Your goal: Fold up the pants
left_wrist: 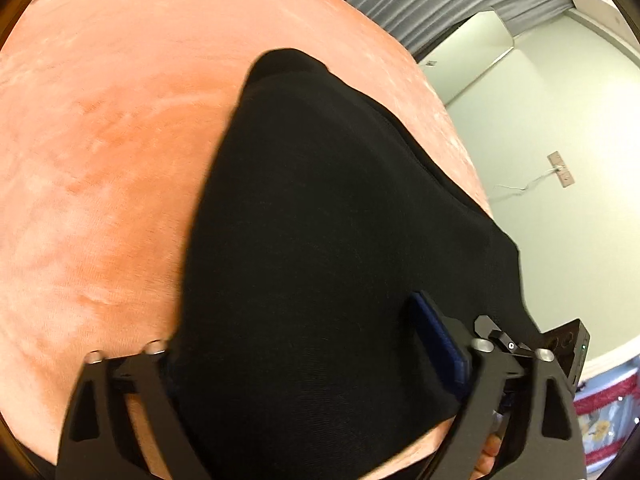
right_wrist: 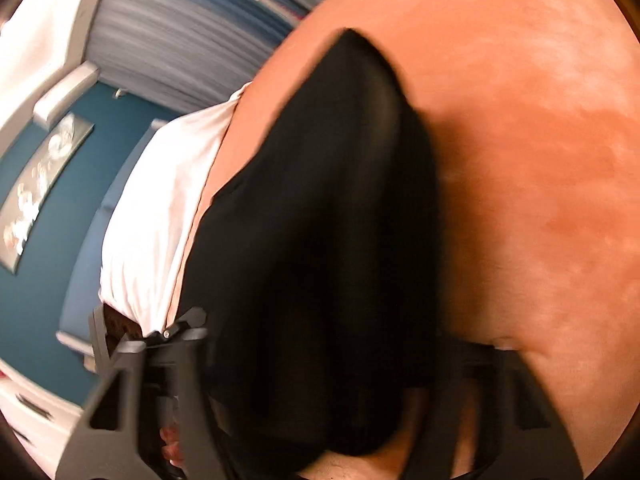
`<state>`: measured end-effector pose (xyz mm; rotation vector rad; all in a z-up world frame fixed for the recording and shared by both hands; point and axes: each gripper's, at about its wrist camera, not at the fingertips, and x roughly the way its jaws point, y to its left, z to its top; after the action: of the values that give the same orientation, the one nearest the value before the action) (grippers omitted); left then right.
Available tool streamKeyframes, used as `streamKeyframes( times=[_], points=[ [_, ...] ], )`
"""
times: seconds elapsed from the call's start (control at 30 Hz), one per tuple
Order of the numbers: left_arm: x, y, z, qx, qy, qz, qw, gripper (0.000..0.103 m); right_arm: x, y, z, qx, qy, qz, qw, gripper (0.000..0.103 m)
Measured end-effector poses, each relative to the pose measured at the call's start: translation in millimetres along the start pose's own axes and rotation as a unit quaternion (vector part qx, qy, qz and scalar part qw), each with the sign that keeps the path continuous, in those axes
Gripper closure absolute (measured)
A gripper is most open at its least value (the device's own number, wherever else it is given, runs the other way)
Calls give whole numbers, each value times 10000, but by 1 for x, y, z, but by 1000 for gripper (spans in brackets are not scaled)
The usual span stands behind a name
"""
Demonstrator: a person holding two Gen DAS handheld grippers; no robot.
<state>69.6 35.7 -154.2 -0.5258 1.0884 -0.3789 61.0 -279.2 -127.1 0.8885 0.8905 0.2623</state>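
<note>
While draped over orange bedding (left_wrist: pixel 100 140) — black pants (left_wrist: pixel 320 220), fingers of left gripper (left_wrist: pixel 316 360) and right gripper (right_wrist: pixel 320 360) seemingly clamping them — no legible writing.

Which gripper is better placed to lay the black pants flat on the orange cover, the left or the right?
Probably the left. In its view the black pants drape between the left gripper fingers over the open orange cover. The right gripper sits by the bed edge and its view is blurred.

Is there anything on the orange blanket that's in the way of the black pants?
Nothing visible. The black pants drape between both grippers' fingers, over the orange blanket, which looks bare around them. A white sheet lies off at the bed's edge, beside the pants.
</note>
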Motion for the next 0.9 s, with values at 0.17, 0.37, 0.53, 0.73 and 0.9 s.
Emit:
streamKeyframes(
  times=[0.17, 0.37, 0.53, 0.73, 0.9],
  points=[
    [-18, 0, 0, 150, 11, 53, 9999, 61, -1, 13, -1, -96, 87, -91, 9999, 62],
    [-44, -33, -12, 803, 31, 477, 9956, 75, -30, 31, -10, -421, 153, -46, 9990, 64],
    [-41, -43, -25, 1114, 17, 864, 9900, 74, -22, 7, -17, -230, 289, -233, 9990, 64],
    [-33, -51, -21, 1301, -23, 1080, 9856, 75, -17, 13, -16, -323, 262, -287, 9987, 64],
    [-35, -50, -24, 1323, -39, 1116, 9849, 75, -20, 11, -18, -311, 251, -273, 9988, 64]
  ],
)
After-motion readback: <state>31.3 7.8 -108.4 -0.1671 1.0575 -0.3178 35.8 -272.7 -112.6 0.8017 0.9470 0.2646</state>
